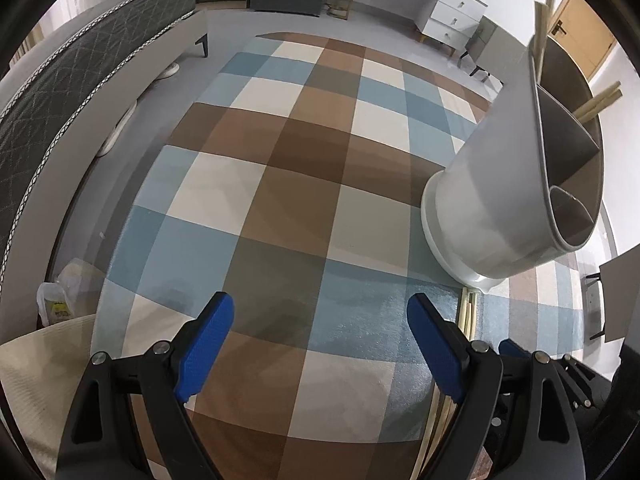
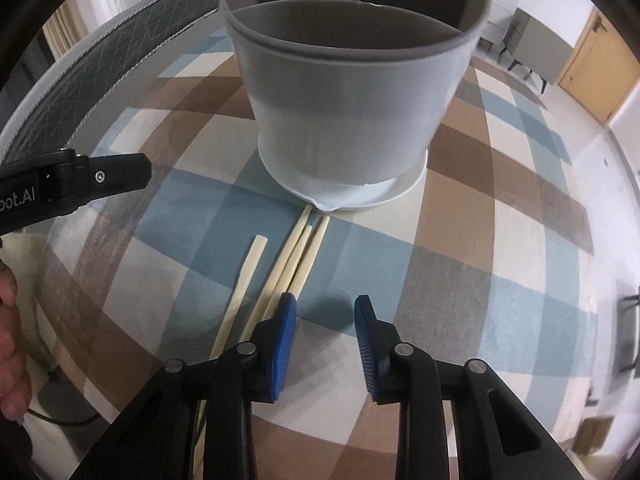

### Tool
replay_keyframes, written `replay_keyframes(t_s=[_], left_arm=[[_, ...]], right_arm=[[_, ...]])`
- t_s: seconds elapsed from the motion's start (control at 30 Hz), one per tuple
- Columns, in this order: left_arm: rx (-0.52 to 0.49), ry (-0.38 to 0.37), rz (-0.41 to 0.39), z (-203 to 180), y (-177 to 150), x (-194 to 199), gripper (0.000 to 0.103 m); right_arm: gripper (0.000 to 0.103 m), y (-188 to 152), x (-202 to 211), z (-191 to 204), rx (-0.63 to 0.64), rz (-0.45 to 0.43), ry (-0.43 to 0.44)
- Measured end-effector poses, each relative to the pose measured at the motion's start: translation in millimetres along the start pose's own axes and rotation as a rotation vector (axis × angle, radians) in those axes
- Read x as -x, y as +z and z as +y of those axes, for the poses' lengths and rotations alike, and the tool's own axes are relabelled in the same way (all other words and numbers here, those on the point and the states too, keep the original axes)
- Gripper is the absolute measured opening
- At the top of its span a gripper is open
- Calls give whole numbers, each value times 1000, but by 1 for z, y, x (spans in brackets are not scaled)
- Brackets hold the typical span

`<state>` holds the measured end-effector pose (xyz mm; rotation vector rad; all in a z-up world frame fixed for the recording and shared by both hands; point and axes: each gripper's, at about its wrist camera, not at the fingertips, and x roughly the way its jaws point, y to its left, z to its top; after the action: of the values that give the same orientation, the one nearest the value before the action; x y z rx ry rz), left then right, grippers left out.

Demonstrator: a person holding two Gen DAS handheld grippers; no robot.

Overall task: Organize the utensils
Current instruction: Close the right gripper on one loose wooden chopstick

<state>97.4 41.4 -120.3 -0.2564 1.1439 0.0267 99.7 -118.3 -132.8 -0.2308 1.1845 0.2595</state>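
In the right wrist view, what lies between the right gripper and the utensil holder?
Four loose chopsticks lie on the checked cloth, running from beside the right gripper toward the base of the utensil holder. Nothing else sits there, as the right wrist view shows.

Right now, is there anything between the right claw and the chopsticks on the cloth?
Nothing visible blocks it. The right claw hangs open, nothing between its pads, just right of the chopsticks. The holder stands beyond them, its base near their far tips.
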Motion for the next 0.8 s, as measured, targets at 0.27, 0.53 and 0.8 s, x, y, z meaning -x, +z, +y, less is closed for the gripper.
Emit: replay_keyframes(t_s=[0.27, 0.53, 0.8], left_arm=[[63, 4, -12, 12, 7, 1, 85], [92, -18, -21, 18, 10, 8, 85], [136, -23, -35, 26, 13, 15, 85]], right_arm=[[27, -1, 0, 5, -22, -21, 31], [27, 0, -6, 11, 0, -24, 2], [8, -19, 3, 2, -23, 23, 11]])
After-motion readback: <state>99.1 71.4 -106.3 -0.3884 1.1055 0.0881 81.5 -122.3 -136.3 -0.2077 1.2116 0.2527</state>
